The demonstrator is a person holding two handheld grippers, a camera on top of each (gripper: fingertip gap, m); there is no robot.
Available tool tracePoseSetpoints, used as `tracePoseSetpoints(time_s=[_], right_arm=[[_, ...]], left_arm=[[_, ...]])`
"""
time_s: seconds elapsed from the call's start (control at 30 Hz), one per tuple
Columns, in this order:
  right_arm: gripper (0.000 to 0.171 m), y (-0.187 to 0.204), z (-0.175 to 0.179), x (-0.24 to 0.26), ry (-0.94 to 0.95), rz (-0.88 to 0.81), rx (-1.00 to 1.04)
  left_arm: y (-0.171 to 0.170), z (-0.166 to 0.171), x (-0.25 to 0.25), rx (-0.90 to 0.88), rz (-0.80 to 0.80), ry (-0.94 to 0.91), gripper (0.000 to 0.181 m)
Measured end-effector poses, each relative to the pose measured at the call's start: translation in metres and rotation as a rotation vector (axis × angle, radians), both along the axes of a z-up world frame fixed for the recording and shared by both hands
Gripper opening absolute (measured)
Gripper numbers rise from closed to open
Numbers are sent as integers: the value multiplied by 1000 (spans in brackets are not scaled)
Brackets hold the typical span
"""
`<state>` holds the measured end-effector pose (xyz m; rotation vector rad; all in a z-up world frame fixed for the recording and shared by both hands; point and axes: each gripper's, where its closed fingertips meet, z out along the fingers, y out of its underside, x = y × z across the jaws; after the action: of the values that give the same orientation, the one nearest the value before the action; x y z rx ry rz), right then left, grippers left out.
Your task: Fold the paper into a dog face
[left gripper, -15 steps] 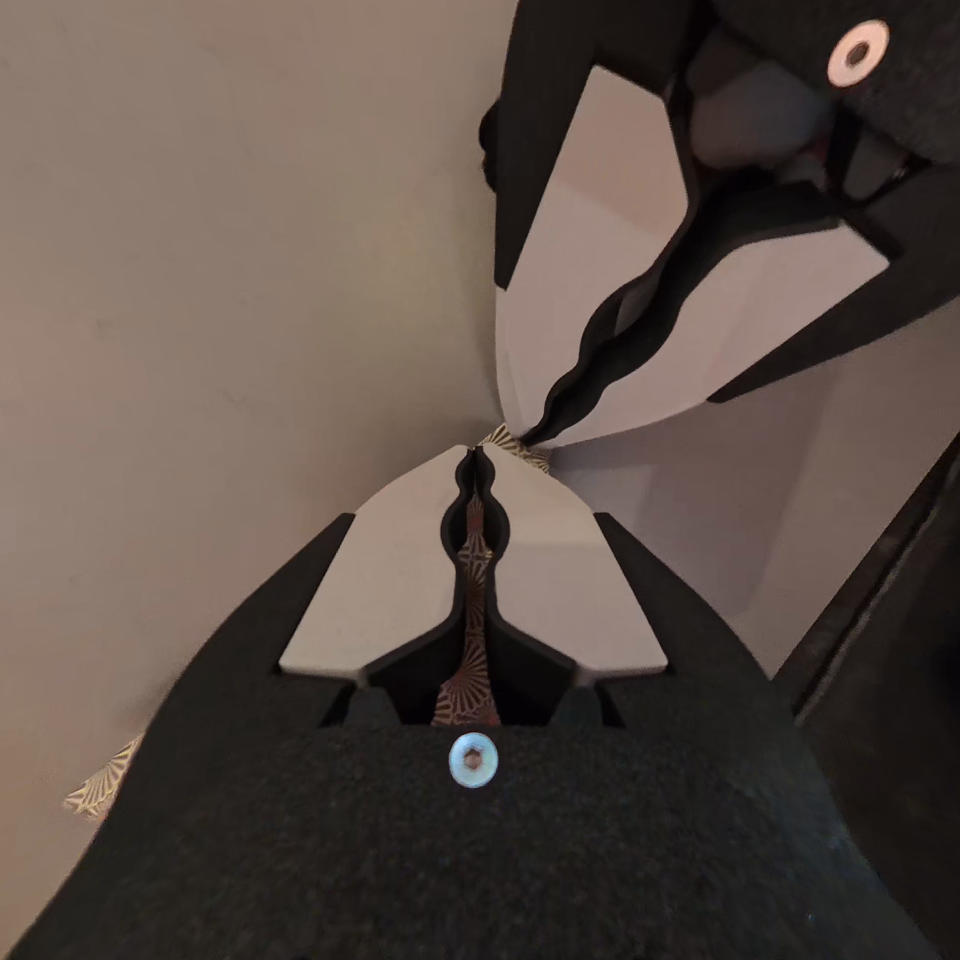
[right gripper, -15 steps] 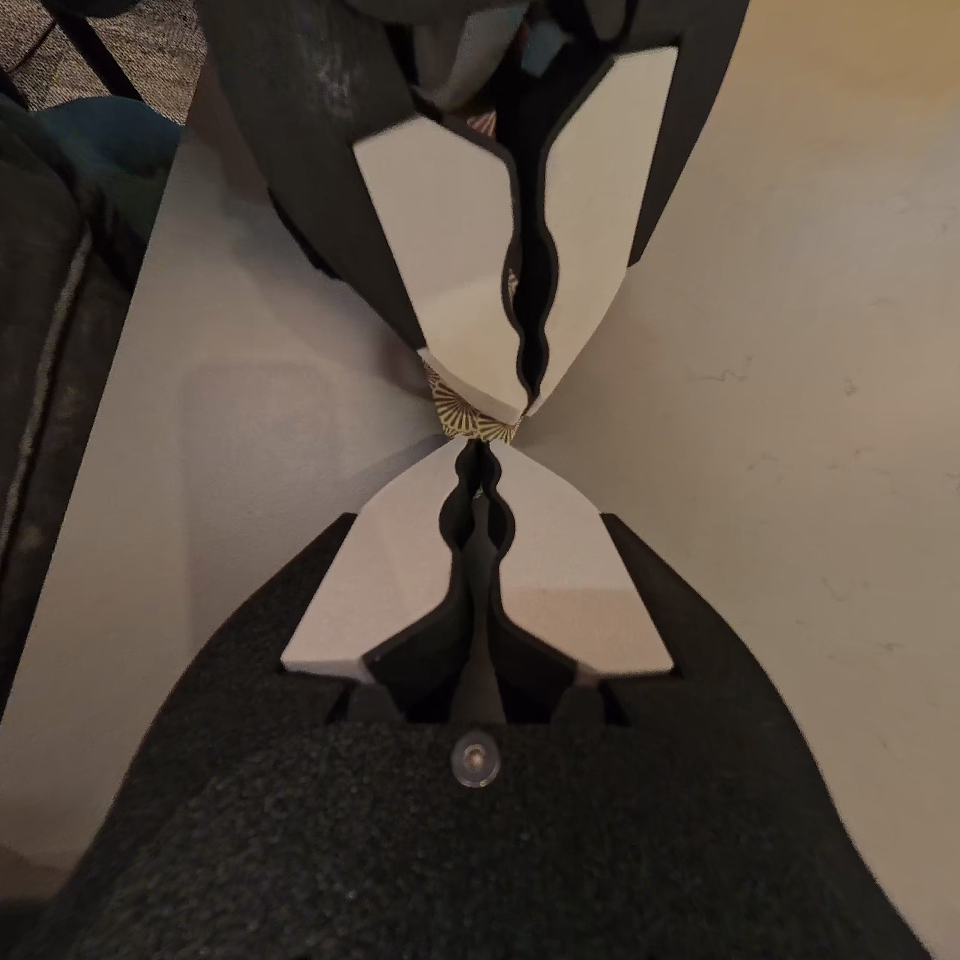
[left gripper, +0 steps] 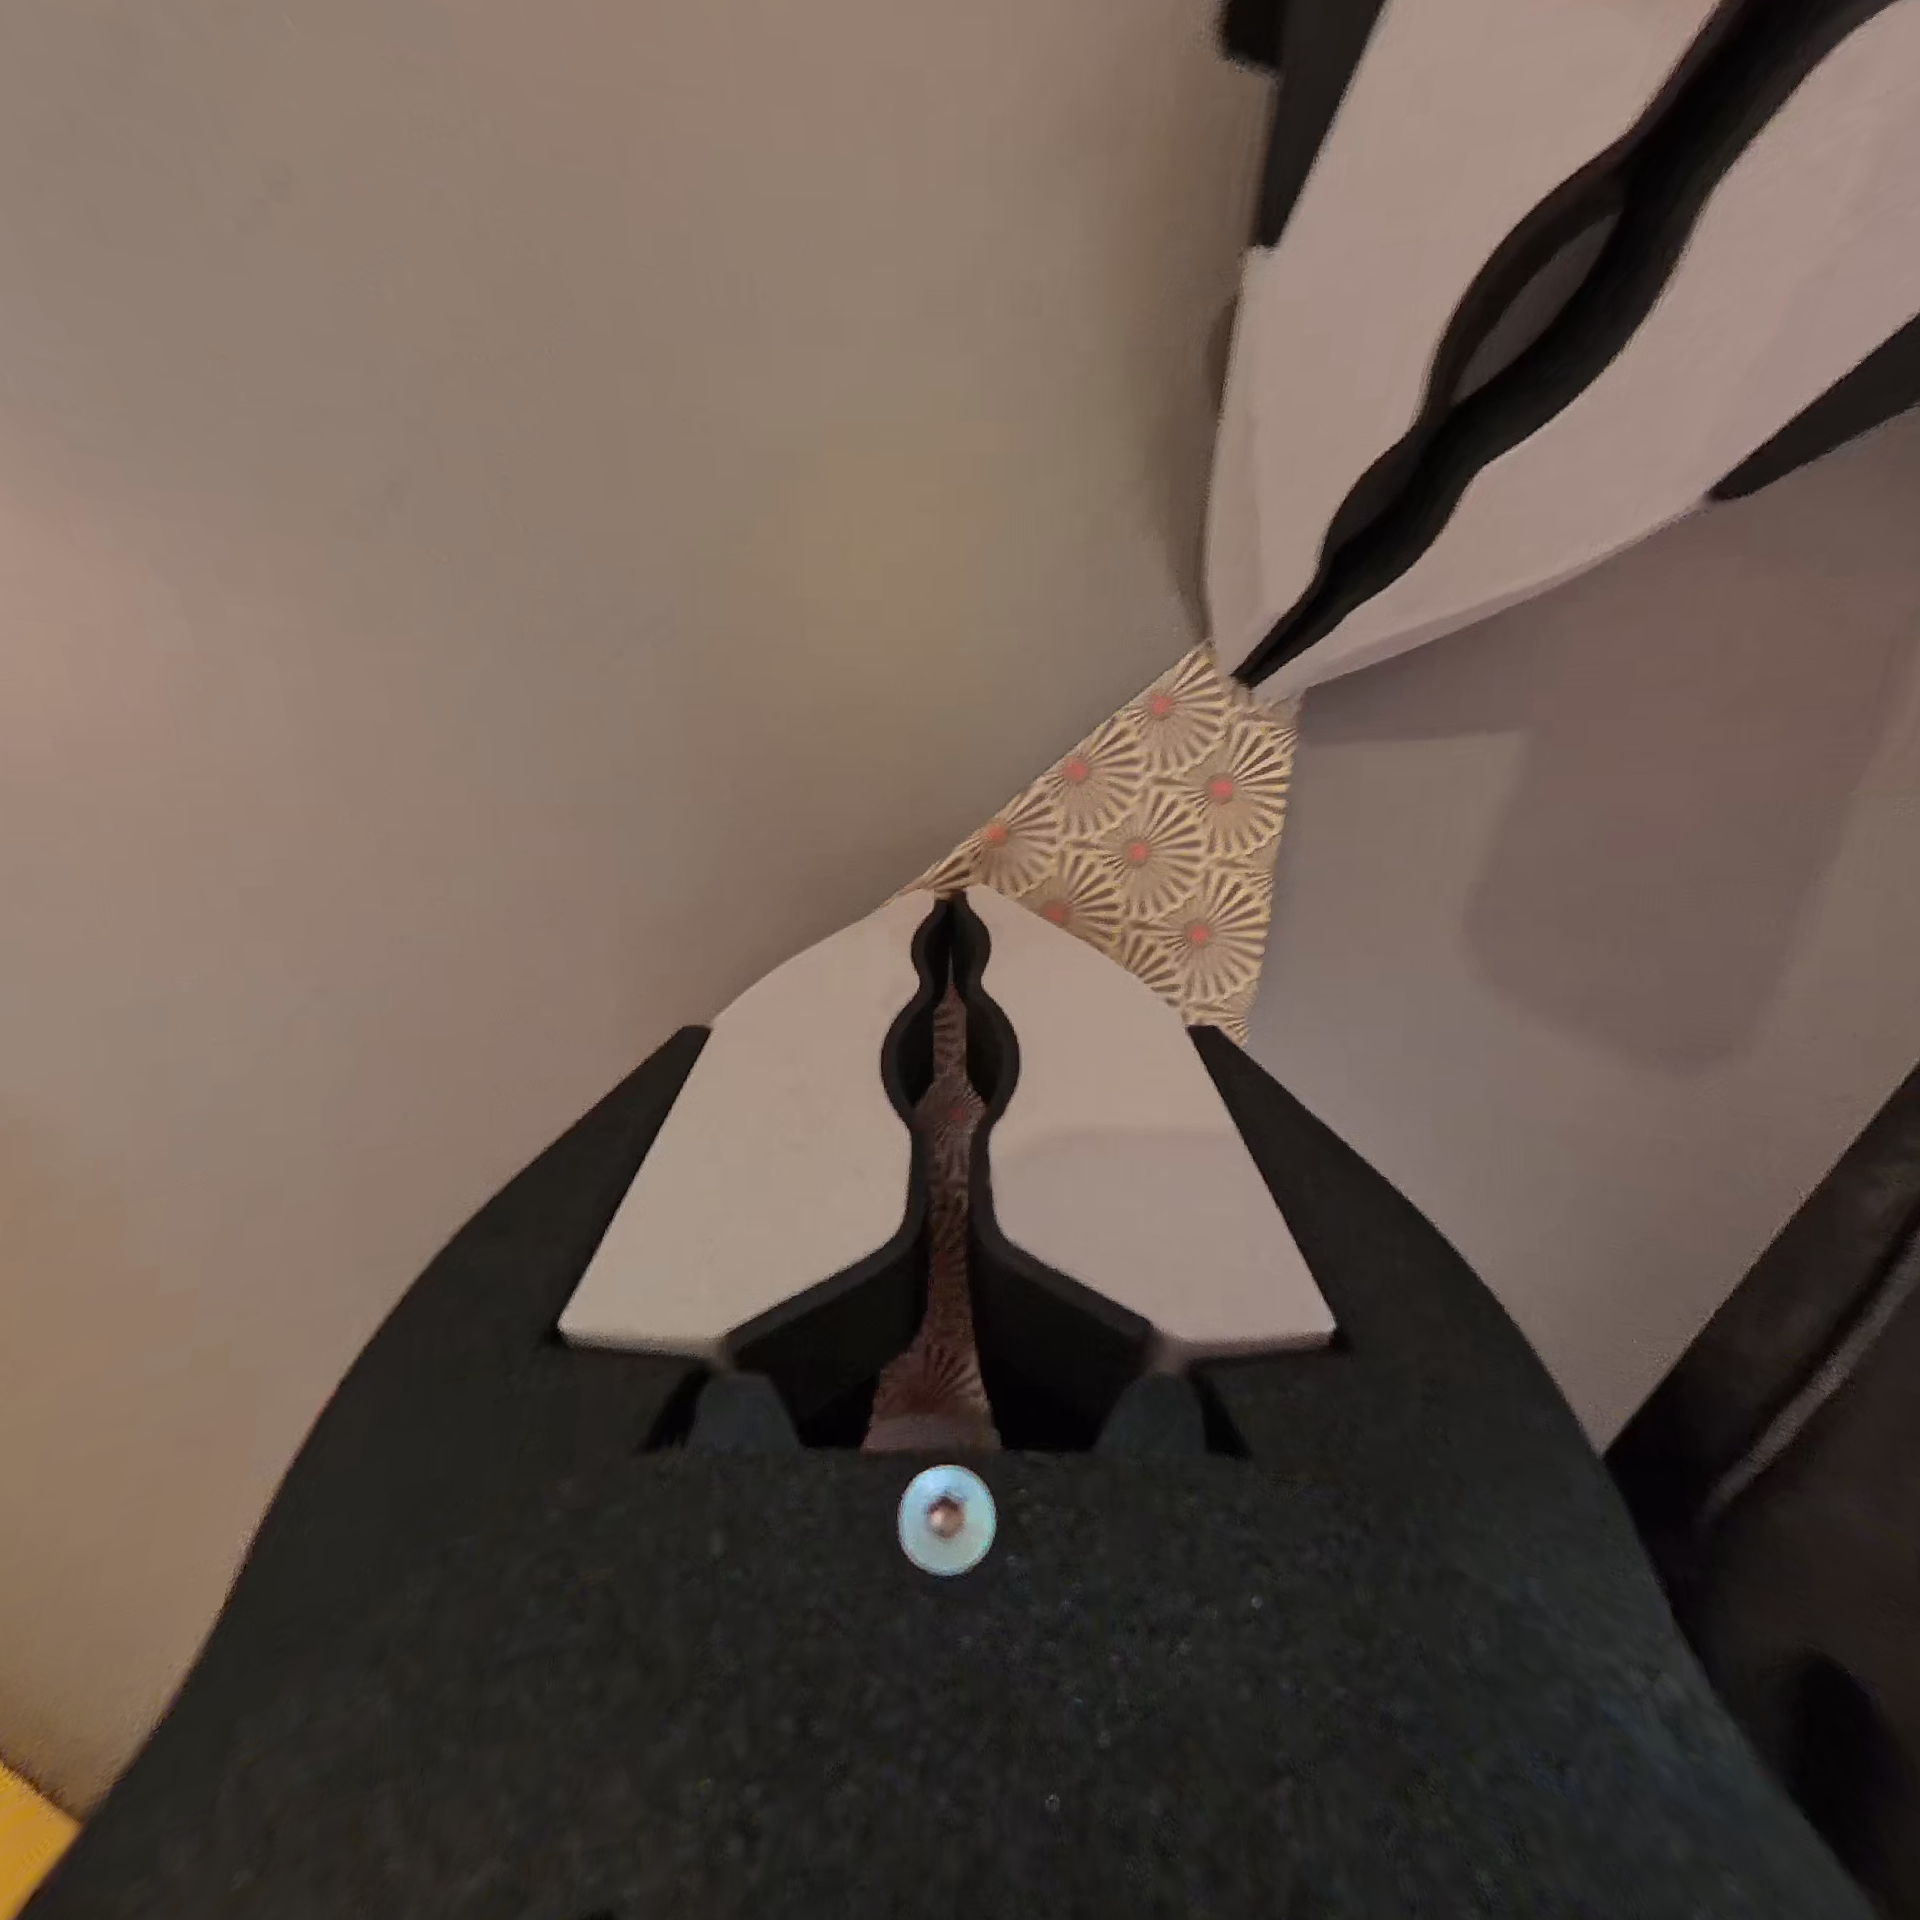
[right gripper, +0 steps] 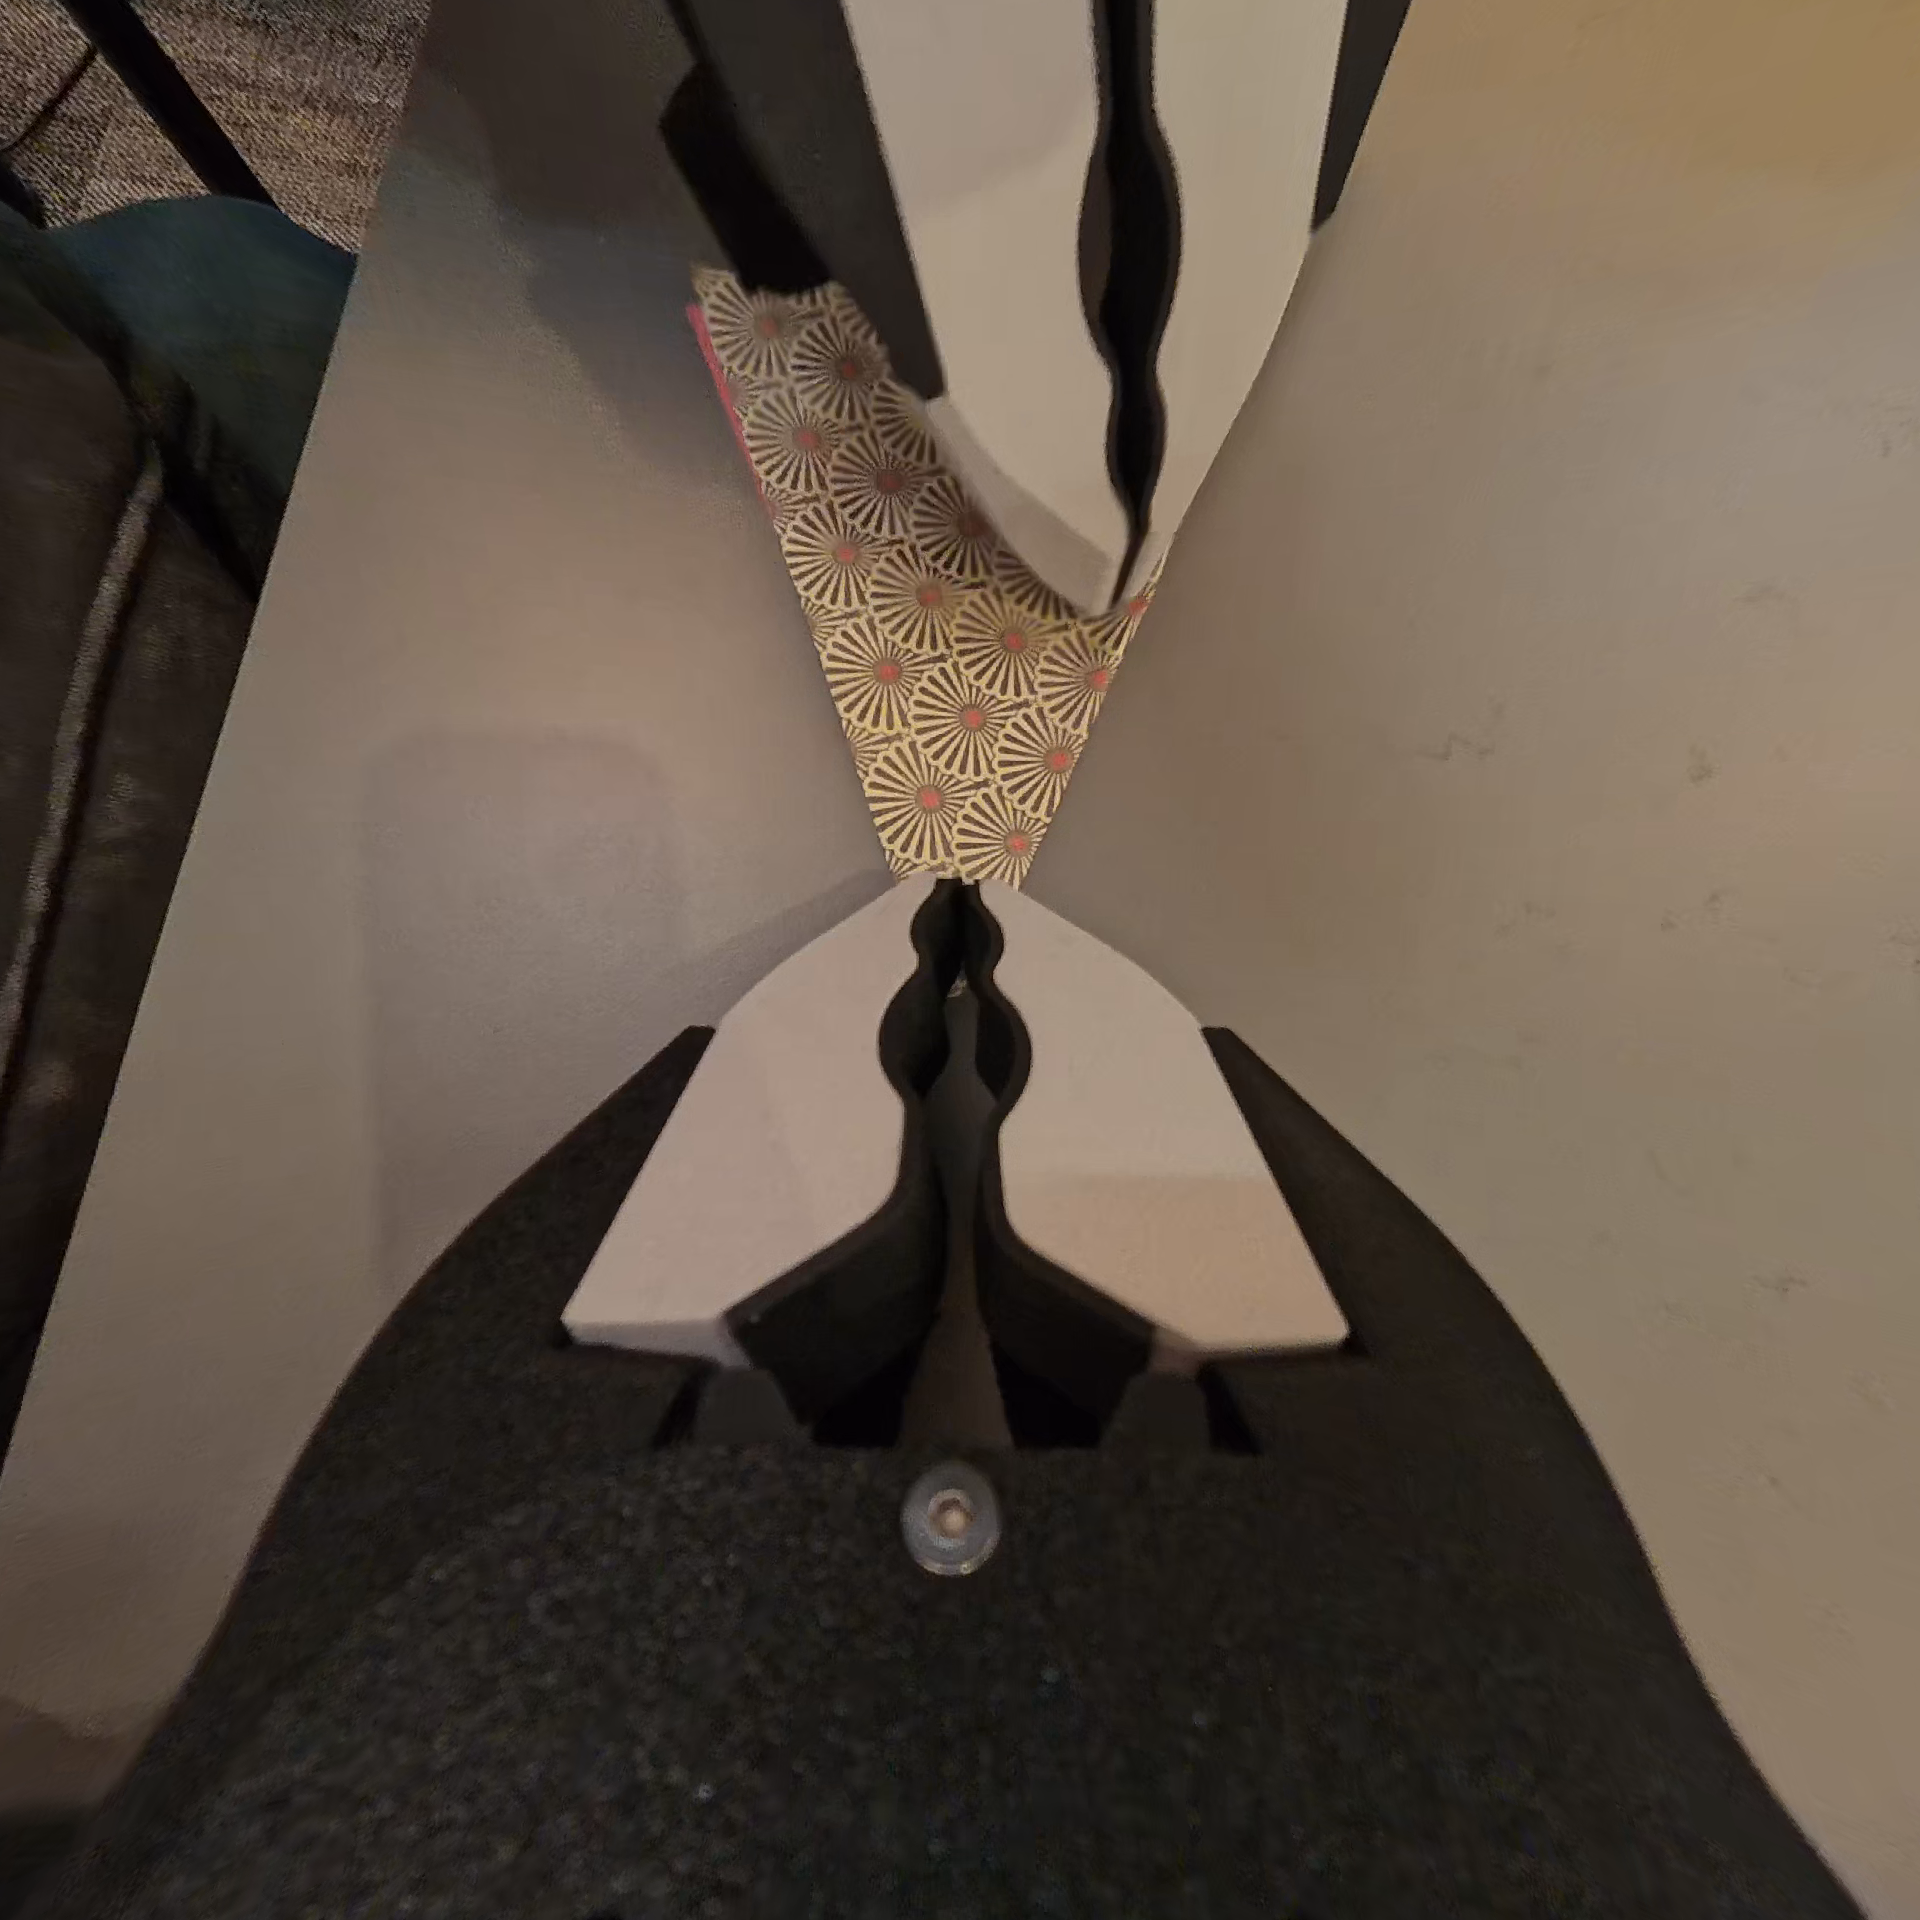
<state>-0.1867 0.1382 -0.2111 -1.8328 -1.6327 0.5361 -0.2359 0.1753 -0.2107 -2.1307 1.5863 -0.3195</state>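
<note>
The paper [left gripper: 1153,842] is a small patterned sheet, cream and brown fan shapes with red dots. It is stretched between my two grippers above the pale table. My left gripper [left gripper: 951,904] is shut on one end, and the paper runs back between its jaws. My right gripper [left gripper: 1252,675], at the upper right of the left wrist view, is shut on the far end. In the right wrist view the paper [right gripper: 956,686] rises from my right gripper [right gripper: 956,888] to the left gripper [right gripper: 1127,592] opposite. A red underside edge shows at its left.
The pale table top [left gripper: 520,623] lies under both grippers, and its dark edge [left gripper: 1766,1299] runs at the right of the left wrist view. In the right wrist view a dark seat or cushion [right gripper: 104,623] stands beyond the table's left edge. Spacing between my two grippers at the tips: around 6 cm.
The two grippers have moved apart. The paper between them, only a sliver before, now shows as a wide taut strip. Both remain shut.
</note>
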Motion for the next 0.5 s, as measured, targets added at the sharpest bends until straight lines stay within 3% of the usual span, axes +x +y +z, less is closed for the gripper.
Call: tracePoseSetpoints(time_s=[0.5], right_arm=[[1,0,0,0,2,-6,-8]], left_arm=[[26,1,-26,-38,182,-77,0]])
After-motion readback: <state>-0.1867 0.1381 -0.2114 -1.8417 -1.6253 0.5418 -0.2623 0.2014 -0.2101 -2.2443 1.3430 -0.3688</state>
